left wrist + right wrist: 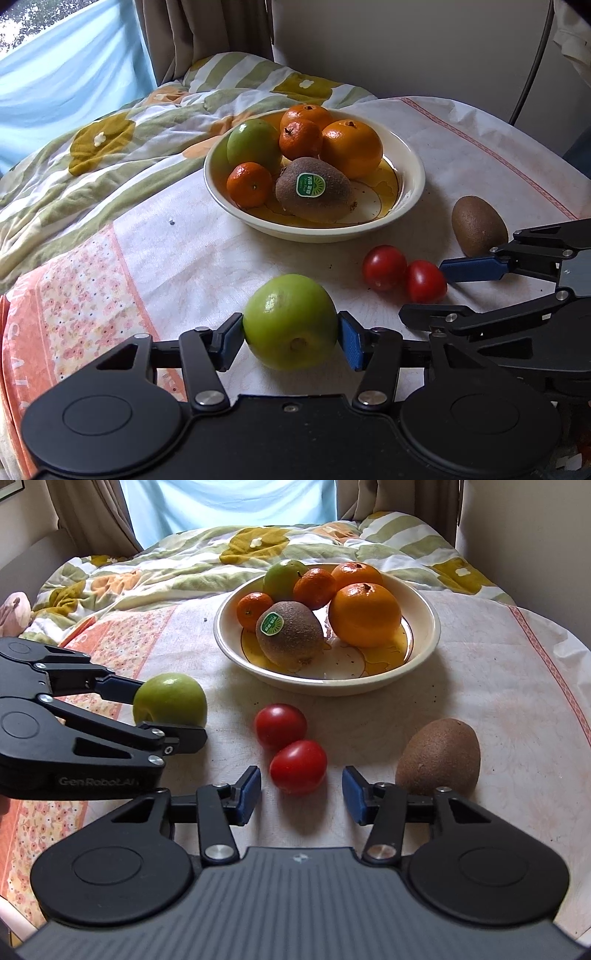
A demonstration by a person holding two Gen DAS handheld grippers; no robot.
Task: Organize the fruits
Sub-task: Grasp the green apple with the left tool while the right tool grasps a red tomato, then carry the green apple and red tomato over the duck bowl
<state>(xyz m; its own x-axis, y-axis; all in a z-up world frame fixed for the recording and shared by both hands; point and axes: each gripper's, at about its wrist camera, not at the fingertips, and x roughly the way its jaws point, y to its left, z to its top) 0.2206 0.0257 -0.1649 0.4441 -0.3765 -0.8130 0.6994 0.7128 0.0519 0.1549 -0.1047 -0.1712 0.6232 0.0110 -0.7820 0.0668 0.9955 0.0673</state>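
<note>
My left gripper is shut on a green apple, which rests on or just above the cloth; it also shows in the right wrist view. My right gripper is open, its fingers on either side of the nearer of two red tomatoes, not touching it. The second tomato touches it from behind. A loose kiwi lies to the right. The cream bowl behind holds several oranges, a green apple and a stickered kiwi.
The fruit lies on a pale cloth over a bed. A rumpled floral quilt lies behind and left of the bowl. A blue curtain hangs at the back.
</note>
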